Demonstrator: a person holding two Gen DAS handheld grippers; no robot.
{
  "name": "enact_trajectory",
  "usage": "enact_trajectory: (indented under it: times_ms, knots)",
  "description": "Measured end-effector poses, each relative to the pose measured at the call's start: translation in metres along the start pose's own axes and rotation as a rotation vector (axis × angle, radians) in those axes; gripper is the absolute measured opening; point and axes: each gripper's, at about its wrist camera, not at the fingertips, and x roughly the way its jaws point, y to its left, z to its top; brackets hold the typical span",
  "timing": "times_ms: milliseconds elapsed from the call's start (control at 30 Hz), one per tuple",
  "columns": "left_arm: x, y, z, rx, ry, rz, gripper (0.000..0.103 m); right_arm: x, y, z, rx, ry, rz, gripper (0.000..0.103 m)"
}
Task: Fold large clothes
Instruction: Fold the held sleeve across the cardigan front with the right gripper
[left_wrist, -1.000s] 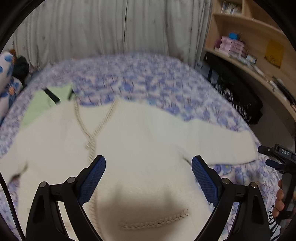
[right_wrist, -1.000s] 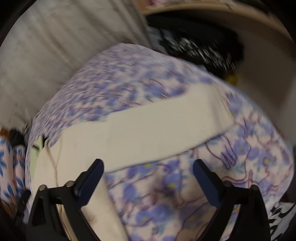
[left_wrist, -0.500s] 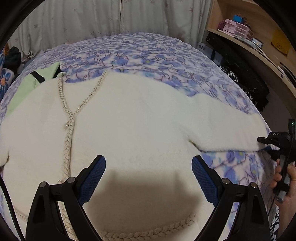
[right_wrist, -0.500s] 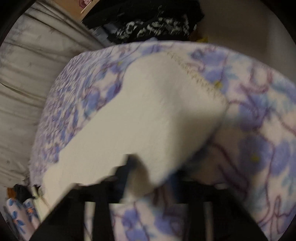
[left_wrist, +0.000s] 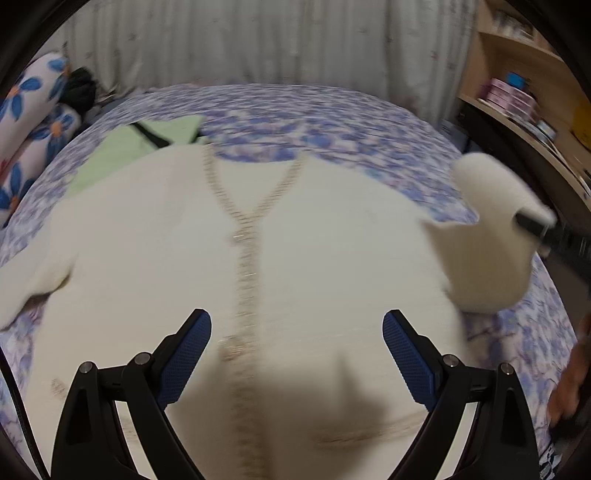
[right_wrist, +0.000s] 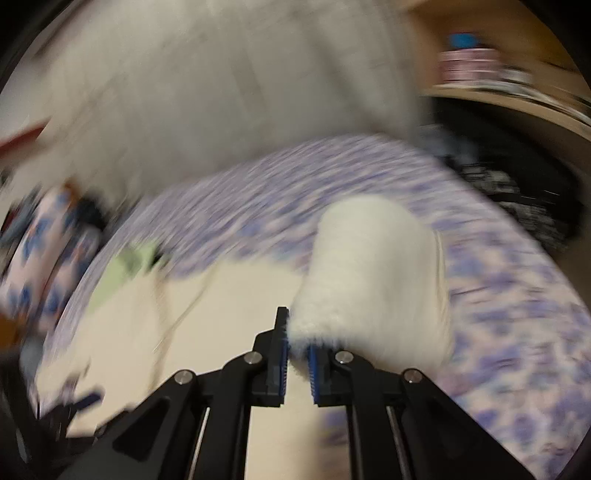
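Sleeve (right_wrist: 373, 273) now lifted off floral bedspread (left_wrist: 332, 110) in clamped right gripper (right_wrist: 297, 354); left gripper (left_wrist: 297, 350) wide; curtain (left_wrist: 258, 40) behind

On my left-wrist view: cardigan (left_wrist: 295, 280) spread flat on the bed (left_wrist: 332, 122), filling the middle and lower frame. My left gripper (left_wrist: 297, 347) sits at the bottom centre, above the cardigan's front, jaws apart, one either side of its braided placket (left_wrist: 245, 280). A second garment (left_wrist: 140, 146) lies at upper left, partly under the cardigan's shoulder. Pillows (left_wrist: 33, 122) at far left edge. Curtain (left_wrist: 258, 40) behind the bed, across the top. Shelves (left_wrist: 524, 99) at upper right. The sleeve (left_wrist: 487, 236) stands raised at right, its end held in my right gripper (right_wrist: 297, 354), bottom centre of the right-wrist view.
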Motion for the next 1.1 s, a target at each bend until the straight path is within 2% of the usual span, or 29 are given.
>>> enact_trajectory:
  times_ms: [67, 100, 133, 200, 400, 533, 567, 667, 700, 800, 833, 933, 967, 1000, 1033, 1067, 1100]
  knots:
    - [0.004, 0.02, 0.0, -0.03, 0.018, 0.014, 0.093, 0.026, 0.025, -0.019, -0.053, 0.113, 0.055, 0.017]
    - [0.007, 0.028, 0.0, -0.044, 0.032, 0.017, 0.093, 0.037, 0.034, -0.031, -0.079, 0.16, 0.058, 0.025]
    - [0.011, 0.036, -0.001, -0.059, 0.047, 0.012, 0.093, 0.045, 0.039, -0.042, -0.102, 0.196, 0.051, 0.035]
    - [0.017, 0.049, -0.003, -0.083, 0.073, -0.006, 0.093, 0.05, 0.044, -0.059, -0.119, 0.231, 0.041, 0.041]
    - [0.037, 0.055, -0.006, -0.116, 0.13, -0.129, 0.093, 0.04, 0.023, -0.089, 0.02, 0.269, 0.085, 0.043]
    - [0.051, 0.043, -0.007, -0.117, 0.157, -0.242, 0.093, 0.026, 0.019, -0.104, 0.083, 0.241, 0.081, 0.043]
    - [0.054, 0.038, -0.006, -0.12, 0.163, -0.271, 0.091, 0.022, 0.016, -0.107, 0.096, 0.232, 0.078, 0.043]
    - [0.065, 0.027, -0.003, -0.136, 0.199, -0.373, 0.073, 0.02, 0.009, -0.113, 0.142, 0.219, 0.075, 0.043]
    - [0.071, 0.023, -0.002, -0.143, 0.223, -0.398, 0.072, 0.022, 0.008, -0.115, 0.16, 0.221, 0.079, 0.043]
    - [0.091, 0.011, 0.0, -0.139, 0.283, -0.413, 0.072, 0.023, 0.004, -0.12, 0.198, 0.226, 0.094, 0.043]
    - [0.103, 0.006, 0.001, -0.127, 0.322, -0.391, 0.072, 0.022, 0.003, -0.12, 0.199, 0.224, 0.094, 0.043]
    - [0.118, 0.001, -0.001, -0.118, 0.349, -0.366, 0.072, 0.022, 0.004, -0.122, 0.192, 0.22, 0.088, 0.043]
    - [0.118, -0.003, 0.001, -0.106, 0.347, -0.352, 0.063, 0.022, 0.004, -0.122, 0.19, 0.221, 0.085, 0.043]
    - [0.118, -0.006, 0.003, -0.091, 0.347, -0.342, 0.033, 0.022, 0.005, -0.122, 0.183, 0.223, 0.08, 0.043]
    - [0.119, -0.008, 0.006, -0.08, 0.356, -0.364, 0.027, 0.022, 0.006, -0.122, 0.18, 0.225, 0.077, 0.043]
    - [0.118, -0.01, 0.01, -0.083, 0.364, -0.387, 0.024, 0.022, 0.007, -0.122, 0.178, 0.228, 0.073, 0.043]
    - [0.111, -0.012, 0.015, -0.073, 0.343, -0.376, 0.023, 0.021, 0.007, -0.121, 0.173, 0.233, 0.07, 0.043]
